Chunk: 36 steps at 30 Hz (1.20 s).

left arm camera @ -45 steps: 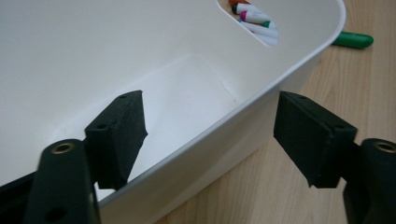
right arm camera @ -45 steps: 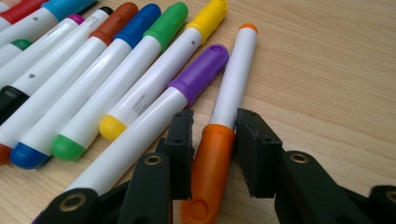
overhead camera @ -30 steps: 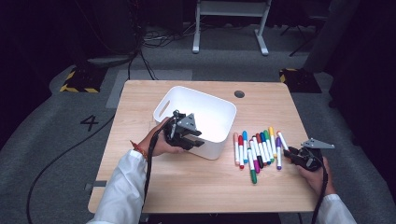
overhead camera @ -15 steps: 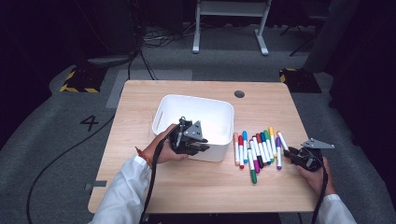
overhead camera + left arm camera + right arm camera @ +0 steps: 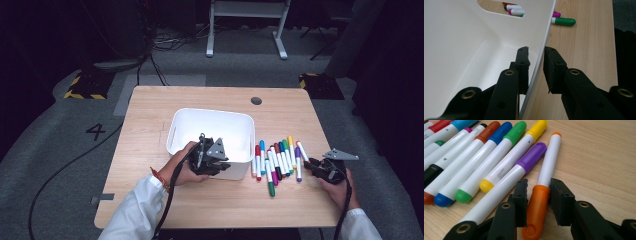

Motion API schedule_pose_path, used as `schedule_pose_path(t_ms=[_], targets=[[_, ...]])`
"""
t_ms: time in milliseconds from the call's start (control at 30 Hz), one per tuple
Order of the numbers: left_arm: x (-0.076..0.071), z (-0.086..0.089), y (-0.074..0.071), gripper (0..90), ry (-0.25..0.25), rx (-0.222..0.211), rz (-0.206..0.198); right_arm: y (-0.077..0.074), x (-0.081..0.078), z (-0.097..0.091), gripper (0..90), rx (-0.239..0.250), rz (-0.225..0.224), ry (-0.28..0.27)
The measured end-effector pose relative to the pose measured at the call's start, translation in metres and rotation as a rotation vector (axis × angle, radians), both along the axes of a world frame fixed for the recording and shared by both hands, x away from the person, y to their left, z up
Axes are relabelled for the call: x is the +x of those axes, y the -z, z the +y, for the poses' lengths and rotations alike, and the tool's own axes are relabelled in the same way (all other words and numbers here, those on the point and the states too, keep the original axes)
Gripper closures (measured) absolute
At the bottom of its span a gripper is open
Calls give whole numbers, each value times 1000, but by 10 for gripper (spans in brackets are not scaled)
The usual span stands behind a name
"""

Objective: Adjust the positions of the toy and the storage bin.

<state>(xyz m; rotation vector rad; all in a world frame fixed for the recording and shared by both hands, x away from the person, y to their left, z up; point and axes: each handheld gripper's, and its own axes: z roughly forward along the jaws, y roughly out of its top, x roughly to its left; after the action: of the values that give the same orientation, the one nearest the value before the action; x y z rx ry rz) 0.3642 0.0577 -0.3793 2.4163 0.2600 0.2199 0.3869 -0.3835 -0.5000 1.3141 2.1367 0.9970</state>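
Observation:
A white plastic bin [image 5: 210, 111] stands on the wooden table [image 5: 150, 130]. My left gripper [image 5: 219, 161] is at the bin's near wall. In the left gripper view it [image 5: 535, 56] is shut on that thin wall [image 5: 474, 37], one jaw inside and one outside. A row of several coloured markers [image 5: 275, 157] lies right of the bin. My right gripper [image 5: 312, 165] lies low at the row's right end. In the right gripper view it [image 5: 537, 186] is shut on the orange marker [image 5: 549, 160] at its cap, and the marker rests on the table beside a purple one [image 5: 531, 157].
A green-capped marker [image 5: 564, 21] and a pink one lie just past the bin's corner. A dark round hole [image 5: 256, 100] sits near the table's far edge. Bare wood lies left of the bin and along the near edge. Cables and a stand are on the floor beyond.
The left gripper has moved right along the table with the bin's wall in it. The bin has turned square to the table and now sits closer to the markers. The right gripper has stayed put.

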Motion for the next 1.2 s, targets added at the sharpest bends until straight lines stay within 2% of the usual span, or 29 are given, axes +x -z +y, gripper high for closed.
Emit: schedule_pose_path(t_ms=[400,500,733,800,900,1000,1067,1133,1200], targets=[[-14,-24,-1,742,-35,3,6,0,-1,0,675,11,2,-1],[-14,-28,-2,742,-36,12,3,0,-1,-1,674,12,2,-3],[-13,-33,-1,726,-44,-5,15,0,-1,0,674,12,3,-4],[-14,-32,-1,710,-49,-13,28,0,-1,0,674,8,3,-4],[-15,-30,-1,668,-46,-19,22,0,-1,0,674,4,1,-5],[-18,-23,-3,637,-70,-54,17,0,-1,-1,674,5,4,-7],[-21,-17,-5,623,-82,-60,-8,0,-1,-1,674,4,2,-7],[-26,-5,-9,582,-106,-104,-18,0,-2,0,674,-4,-3,-8],[-28,0,-11,559,-108,-110,-26,0,-2,0,674,-6,-3,-11]])
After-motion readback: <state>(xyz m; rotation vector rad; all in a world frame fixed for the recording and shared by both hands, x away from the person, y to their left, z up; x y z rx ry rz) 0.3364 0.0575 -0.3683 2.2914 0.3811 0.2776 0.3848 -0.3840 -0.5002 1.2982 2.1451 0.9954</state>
